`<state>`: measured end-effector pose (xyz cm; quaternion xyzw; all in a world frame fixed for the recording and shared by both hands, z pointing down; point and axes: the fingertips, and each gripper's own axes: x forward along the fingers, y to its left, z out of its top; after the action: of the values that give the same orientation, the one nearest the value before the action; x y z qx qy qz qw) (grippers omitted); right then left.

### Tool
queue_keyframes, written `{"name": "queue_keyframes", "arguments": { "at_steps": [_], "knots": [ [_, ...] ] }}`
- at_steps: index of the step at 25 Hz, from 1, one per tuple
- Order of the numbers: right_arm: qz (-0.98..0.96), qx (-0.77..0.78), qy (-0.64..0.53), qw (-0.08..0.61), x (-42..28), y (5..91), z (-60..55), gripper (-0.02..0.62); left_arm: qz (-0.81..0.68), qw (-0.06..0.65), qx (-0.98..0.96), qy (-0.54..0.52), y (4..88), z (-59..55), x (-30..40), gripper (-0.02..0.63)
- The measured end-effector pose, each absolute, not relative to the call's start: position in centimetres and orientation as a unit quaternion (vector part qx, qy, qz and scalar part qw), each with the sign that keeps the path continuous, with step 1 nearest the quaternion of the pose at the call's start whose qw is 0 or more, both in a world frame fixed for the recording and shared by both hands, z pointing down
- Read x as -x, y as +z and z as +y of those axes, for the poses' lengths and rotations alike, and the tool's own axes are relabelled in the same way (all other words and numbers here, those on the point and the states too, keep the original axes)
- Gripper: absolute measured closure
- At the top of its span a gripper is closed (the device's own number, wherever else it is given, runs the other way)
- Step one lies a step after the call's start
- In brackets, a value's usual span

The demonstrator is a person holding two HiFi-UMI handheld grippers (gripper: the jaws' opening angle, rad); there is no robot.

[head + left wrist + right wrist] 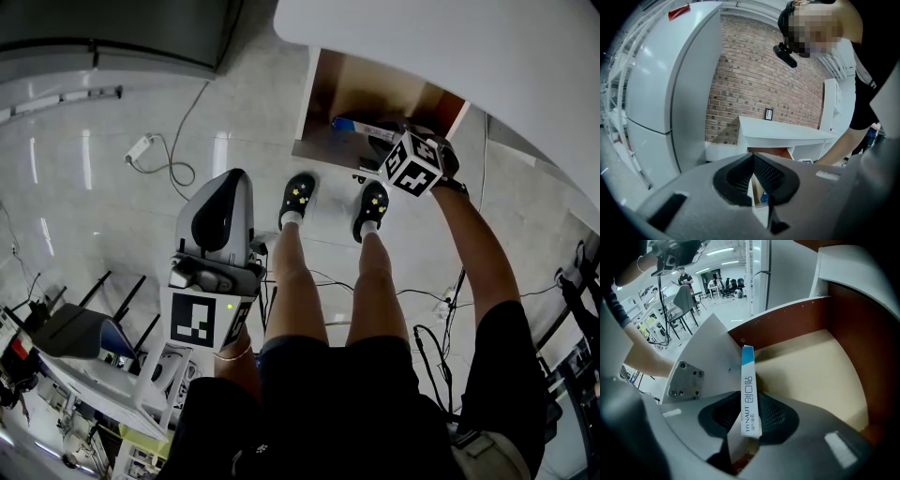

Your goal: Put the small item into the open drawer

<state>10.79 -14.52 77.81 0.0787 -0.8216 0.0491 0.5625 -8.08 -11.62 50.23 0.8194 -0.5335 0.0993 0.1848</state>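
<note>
Holding the slim box (749,394) edge-up in my right tongs (743,357), pinched tight, over the tan floor of the open drawer (811,357). Meanwhile my left tongs (752,161) are closed on nothing, well off from it.

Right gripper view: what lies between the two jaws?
A slim white-and-blue box, gripped edge-on by the right gripper over the open drawer, as that view shows.
</note>
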Motion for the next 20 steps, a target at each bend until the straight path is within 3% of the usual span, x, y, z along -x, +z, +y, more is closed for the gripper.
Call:
{"name": "queue_keyframes", "arguments": {
  "at_steps": [11,20],
  "knots": [
    [-0.826,-0.087,0.050,0.555,-10.8,76.8,-14.7,0.428,-0.533,0.183,-0.821,0.096,50.2,-11.5,8.1,0.617],
    [-0.866,-0.177,0.053,0.464,-10.5,69.4,-15.5,0.440,-0.532,0.163,-0.827,0.086,47.2,-12.4,7.2,0.617]
  ]
}}
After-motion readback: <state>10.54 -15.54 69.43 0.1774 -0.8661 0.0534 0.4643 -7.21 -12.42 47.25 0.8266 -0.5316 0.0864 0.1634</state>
